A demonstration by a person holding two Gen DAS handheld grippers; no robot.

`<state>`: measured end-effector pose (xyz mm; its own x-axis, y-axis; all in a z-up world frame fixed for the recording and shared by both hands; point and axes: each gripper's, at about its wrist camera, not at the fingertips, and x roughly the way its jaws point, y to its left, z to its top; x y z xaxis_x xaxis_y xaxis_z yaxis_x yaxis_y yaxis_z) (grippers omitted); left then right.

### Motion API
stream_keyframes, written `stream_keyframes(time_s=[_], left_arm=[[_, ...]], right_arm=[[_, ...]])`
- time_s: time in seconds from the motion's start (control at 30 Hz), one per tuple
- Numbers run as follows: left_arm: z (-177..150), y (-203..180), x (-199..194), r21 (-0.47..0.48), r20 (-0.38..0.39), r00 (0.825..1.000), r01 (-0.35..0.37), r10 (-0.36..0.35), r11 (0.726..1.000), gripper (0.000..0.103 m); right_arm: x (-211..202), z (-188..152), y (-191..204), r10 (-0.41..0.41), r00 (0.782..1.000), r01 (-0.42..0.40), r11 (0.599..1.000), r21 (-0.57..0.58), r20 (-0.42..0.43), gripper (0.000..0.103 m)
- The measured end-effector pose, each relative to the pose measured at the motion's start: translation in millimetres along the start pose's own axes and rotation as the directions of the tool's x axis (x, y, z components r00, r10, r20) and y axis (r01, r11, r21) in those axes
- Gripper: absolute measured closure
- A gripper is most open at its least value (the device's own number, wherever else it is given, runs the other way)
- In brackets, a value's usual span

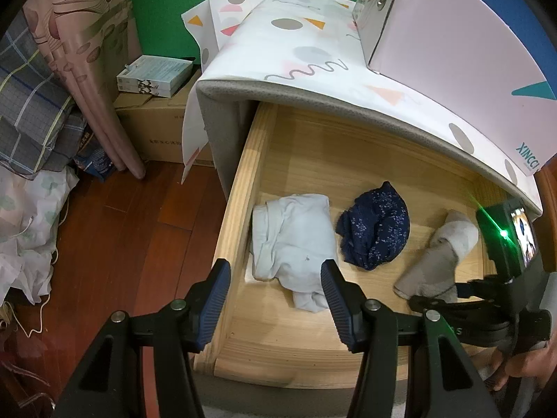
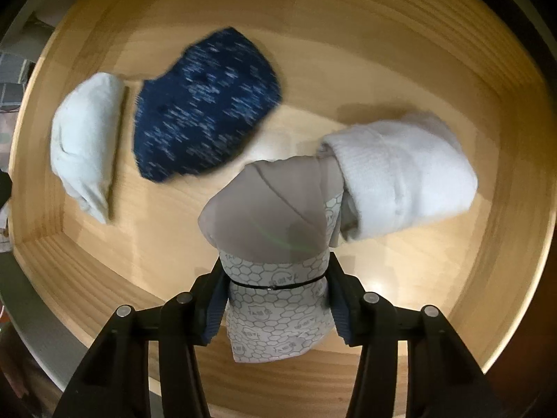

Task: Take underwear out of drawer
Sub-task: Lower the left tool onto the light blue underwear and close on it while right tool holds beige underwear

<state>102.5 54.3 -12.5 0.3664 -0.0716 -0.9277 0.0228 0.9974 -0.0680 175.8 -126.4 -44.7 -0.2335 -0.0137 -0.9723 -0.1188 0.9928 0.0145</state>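
Observation:
The wooden drawer (image 1: 243,160) stands open. In it lie pale blue folded underwear (image 1: 292,240) at the left, a dark blue speckled piece (image 1: 374,228) in the middle and a grey-and-white piece (image 1: 435,261) at the right. My left gripper (image 1: 276,299) is open and empty above the drawer's front left, over the pale blue piece. My right gripper (image 2: 275,296) is shut on the grey-and-white underwear (image 2: 271,209) by its hexagon-patterned end, inside the drawer (image 2: 452,52). The dark blue piece (image 2: 205,104) and the pale blue piece (image 2: 87,139) lie beyond it to the left.
A patterned cloth (image 1: 313,45) covers the cabinet top, with a pink box (image 1: 452,35) on it. Left of the cabinet are cardboard boxes (image 1: 156,122), a curtain (image 1: 80,52), bedding (image 1: 28,209) and red wooden floor (image 1: 122,244).

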Motion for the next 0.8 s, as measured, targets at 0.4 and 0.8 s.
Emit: stream_keyframes(time_s=[0.4,0.8], left_arm=[[0,-3,3,0.011,-0.015,1.000,-0.005,0.005,1.000,0.048],[0,-6,5,0.016,-0.030,1.000,-0.008,0.008,1.000,0.048]], right_arm=[[7,-30,-70,-0.035,0.998,0.039,0.993,0.111,-0.042,0.056],[24,-43,-126,0.044,0.997,-0.029,0.978,0.205,-0.069,0.057]])
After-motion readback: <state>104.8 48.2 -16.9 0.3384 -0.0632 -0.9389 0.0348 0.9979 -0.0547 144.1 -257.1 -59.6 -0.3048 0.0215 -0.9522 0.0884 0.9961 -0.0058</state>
